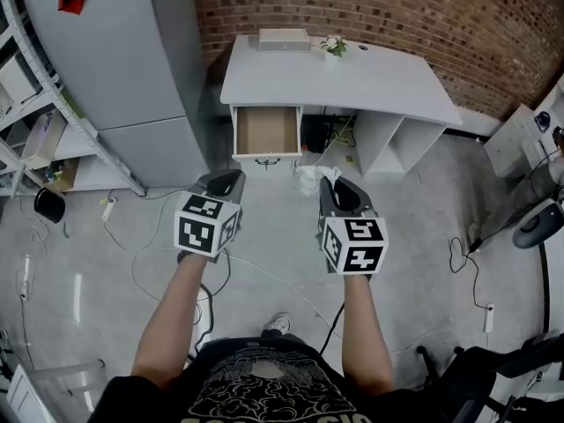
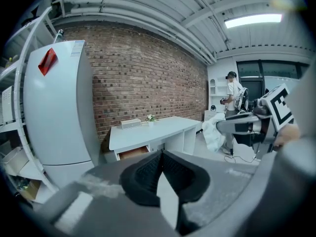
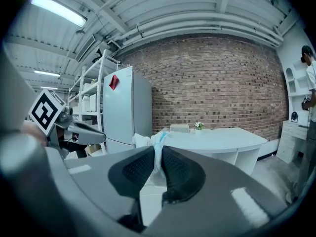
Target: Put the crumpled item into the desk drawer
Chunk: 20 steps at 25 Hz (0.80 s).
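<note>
Brick wall backs the white desk (image 1: 379, 82) in the head view, and its drawer (image 1: 267, 131) stands pulled out, well ahead of you. Your right gripper (image 1: 337, 188) holds the crumpled item (image 1: 310, 180) above the floor.

In the left gripper view, your left gripper (image 2: 160, 157) has its jaws pressed together on nothing.

In the right gripper view, the jaws seem to pinch only a thin fold of the item. A quick swing could shake it loose short of the drawer.

The crumpled item (image 1: 310, 180) looks like soft white cloth, wrinkled and matt. The tabletop (image 1: 379, 82) is smooth matt white, the drawer (image 1: 267, 130) bare brown wood inside, the brick wall (image 1: 397, 7) rough.
</note>
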Motion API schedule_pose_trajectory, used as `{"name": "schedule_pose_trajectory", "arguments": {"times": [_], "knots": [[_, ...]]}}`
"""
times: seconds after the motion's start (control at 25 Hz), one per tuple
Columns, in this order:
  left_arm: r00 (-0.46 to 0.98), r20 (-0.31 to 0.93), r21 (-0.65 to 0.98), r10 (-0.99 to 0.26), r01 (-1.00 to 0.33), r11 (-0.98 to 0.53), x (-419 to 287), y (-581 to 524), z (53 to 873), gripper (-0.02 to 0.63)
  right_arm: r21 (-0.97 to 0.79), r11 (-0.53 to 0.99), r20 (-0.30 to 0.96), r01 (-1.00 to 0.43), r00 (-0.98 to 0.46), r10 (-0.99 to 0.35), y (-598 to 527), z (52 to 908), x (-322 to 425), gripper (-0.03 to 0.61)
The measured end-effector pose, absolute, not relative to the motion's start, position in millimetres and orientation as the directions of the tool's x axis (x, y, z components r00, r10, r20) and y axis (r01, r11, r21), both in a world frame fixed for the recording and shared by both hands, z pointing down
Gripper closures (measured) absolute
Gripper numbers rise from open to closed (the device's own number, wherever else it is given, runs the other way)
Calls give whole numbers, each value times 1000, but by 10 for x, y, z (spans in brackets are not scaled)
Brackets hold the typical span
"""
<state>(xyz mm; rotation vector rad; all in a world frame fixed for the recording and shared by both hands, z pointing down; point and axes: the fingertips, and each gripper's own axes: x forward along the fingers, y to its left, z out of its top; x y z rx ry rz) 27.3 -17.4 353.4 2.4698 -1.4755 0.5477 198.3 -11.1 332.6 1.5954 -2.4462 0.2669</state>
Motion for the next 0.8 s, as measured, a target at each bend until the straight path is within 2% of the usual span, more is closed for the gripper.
{"name": "schedule_pose_trajectory", "arguments": {"times": [0.8], "knots": [[370,427,-12,-825,-910,-414,318,-144,3575,614,-48,458,268,-888,-453,-850,-192,3371,2045,532]]}}
